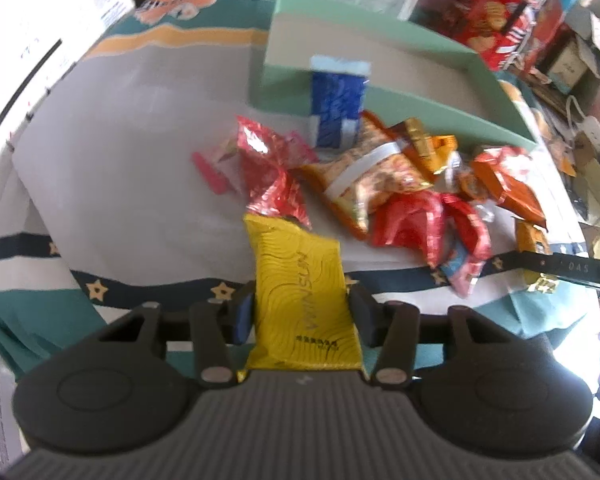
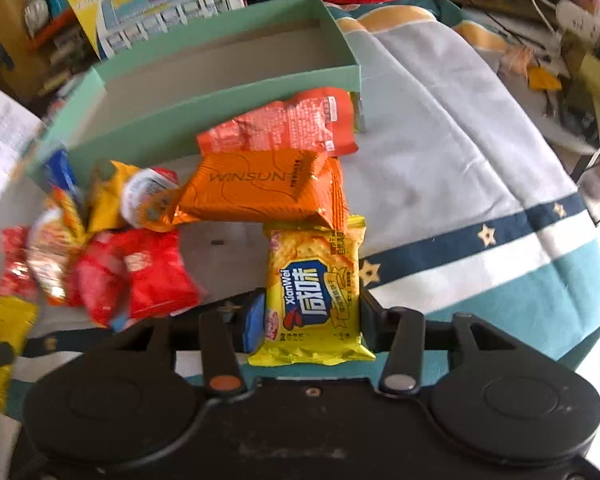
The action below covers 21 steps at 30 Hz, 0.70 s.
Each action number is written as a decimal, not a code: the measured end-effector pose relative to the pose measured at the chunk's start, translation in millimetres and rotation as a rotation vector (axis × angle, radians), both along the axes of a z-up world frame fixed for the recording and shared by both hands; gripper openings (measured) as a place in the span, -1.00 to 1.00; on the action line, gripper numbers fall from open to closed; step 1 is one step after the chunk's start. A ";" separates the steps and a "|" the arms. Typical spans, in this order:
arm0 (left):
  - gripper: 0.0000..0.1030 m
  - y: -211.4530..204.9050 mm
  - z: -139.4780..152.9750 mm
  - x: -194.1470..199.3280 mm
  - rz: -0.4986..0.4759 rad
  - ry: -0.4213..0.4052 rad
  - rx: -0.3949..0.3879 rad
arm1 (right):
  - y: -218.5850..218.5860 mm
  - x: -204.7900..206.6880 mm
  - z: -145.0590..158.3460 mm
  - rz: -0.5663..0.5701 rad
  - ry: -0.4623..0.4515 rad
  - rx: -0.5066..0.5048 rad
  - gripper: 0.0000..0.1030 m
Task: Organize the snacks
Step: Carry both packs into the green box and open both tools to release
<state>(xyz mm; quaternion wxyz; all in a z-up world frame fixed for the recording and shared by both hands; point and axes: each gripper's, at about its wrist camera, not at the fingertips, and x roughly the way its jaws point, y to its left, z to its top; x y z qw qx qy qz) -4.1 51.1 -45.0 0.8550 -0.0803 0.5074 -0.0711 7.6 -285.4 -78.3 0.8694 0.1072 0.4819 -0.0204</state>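
Left wrist view: a glossy yellow foil packet (image 1: 300, 300), rectangular and wavy-embossed, is clamped lengthwise between the left hand-held gripper (image 1: 300, 312) pads, its long axis pointing away toward the green cardboard box (image 1: 400, 110). A crinkled yellow cracker packet (image 2: 314, 292) is likewise pinched in the right hand-held gripper (image 2: 312, 320), above the patterned cloth (image 2: 440, 120).

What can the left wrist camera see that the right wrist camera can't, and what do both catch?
Only the left wrist view shows the plain yellow foil packet squarely between the left gripper's fingers, plus the blue-and-white wrapped pack leaning on the box.

Only the right wrist view shows the yellow cracker packet with blue lettering between the right gripper's fingers, and the orange foil packet behind it.

Both show the shallow pale green cardboard box, the red snack bags, and the star-patterned cloth.
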 end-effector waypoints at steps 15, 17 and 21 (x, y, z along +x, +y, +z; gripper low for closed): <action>0.54 -25.3 5.7 -14.5 -0.063 -0.026 0.110 | -20.8 -26.3 3.8 -0.010 -0.031 0.033 -0.09; 0.57 -30.8 4.3 -15.4 -0.077 -0.034 0.165 | -17.1 -24.3 0.3 -0.004 -0.021 0.032 -0.09; 0.53 -35.7 -12.6 -9.4 -0.098 0.014 0.245 | -7.5 -22.7 -1.3 0.023 -0.020 0.022 -0.09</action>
